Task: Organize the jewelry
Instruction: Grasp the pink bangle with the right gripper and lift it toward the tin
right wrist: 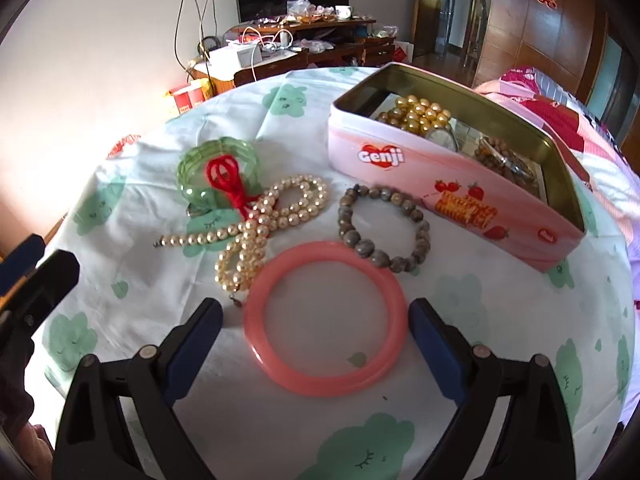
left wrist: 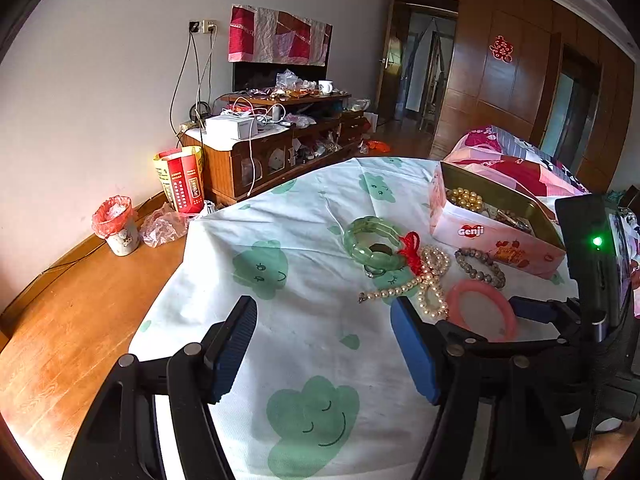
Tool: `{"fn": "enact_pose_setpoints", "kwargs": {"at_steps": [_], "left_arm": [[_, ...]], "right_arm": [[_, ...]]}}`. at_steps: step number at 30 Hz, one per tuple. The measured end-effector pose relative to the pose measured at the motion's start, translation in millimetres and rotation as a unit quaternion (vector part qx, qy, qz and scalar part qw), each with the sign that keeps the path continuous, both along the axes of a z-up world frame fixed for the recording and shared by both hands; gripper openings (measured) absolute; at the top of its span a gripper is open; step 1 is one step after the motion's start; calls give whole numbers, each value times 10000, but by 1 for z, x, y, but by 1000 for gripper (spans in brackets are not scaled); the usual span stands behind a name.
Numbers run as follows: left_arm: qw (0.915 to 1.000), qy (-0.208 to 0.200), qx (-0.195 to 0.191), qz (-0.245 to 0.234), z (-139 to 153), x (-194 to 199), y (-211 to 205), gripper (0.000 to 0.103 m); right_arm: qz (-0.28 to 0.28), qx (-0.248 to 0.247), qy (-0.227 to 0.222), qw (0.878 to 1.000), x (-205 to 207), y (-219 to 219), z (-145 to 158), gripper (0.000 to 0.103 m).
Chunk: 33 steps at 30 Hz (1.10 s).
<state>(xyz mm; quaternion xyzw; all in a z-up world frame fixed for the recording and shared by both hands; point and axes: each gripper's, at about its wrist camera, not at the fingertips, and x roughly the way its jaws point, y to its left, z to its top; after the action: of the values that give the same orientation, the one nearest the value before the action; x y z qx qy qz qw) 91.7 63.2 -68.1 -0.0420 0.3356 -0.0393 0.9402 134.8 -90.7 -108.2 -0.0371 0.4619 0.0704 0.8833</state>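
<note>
The right tongs (right wrist: 316, 316) stand released astride the pink bangle (right wrist: 326, 316) near the desk's (right wrist: 280, 432) front edge, left tongs (left wrist: 324, 340) released over bare cloth, pearl necklace (right wrist: 256, 232), grey bead bracelet (right wrist: 384, 228) and tin (right wrist: 440, 184) beyond.

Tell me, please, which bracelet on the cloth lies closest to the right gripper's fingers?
The pink bangle: a smooth ring between the open right gripper fingers; the others lie farther off.

I see a cluttered wooden cabinet (left wrist: 256, 160) against the wall, a bin (left wrist: 118, 226) with a red liner on the floor, and a white mug (left wrist: 325, 87) on top.
</note>
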Motion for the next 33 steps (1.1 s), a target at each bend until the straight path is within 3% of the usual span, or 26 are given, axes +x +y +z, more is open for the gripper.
{"fn": "enact_pose_setpoints", "kwargs": {"at_steps": [2,5,11,15,22,27,31,32,33], "left_arm": [[10000,15,11,-19,0,0,-1,70],[10000,23,-1,-24,1,0,-1,70],[9999,64,-58,-111,1,0,-4,70],[9994,135,-159,-270,-1,3,-11,70],[9927,353,-578,-995,1,18,-44,70],[9877,629,-580,-1309,-1,43,-83,69],[9875,785,-323,-1326,-8,64,-115,56],[9874,899,-290,-1269,-12,71,-121,51],[9870,1023,-263,-1210,-16,77,-125,39]], "right_arm": [[2,-17,2,10000,-1,-1,0,96],[44,-45,-54,10000,-4,-3,3,84],[135,31,-60,9999,-15,-11,3,84],[-18,545,-126,9984,-32,-35,10,83],[-881,699,-823,9902,-46,-90,36,83],[-1579,683,-1268,9769,-42,-119,44,83],[-1784,823,-1319,9716,-46,-127,40,83],[-1850,901,-1372,9689,-47,-130,41,83],[-1880,942,-1411,9674,-49,-132,42,83]]}}
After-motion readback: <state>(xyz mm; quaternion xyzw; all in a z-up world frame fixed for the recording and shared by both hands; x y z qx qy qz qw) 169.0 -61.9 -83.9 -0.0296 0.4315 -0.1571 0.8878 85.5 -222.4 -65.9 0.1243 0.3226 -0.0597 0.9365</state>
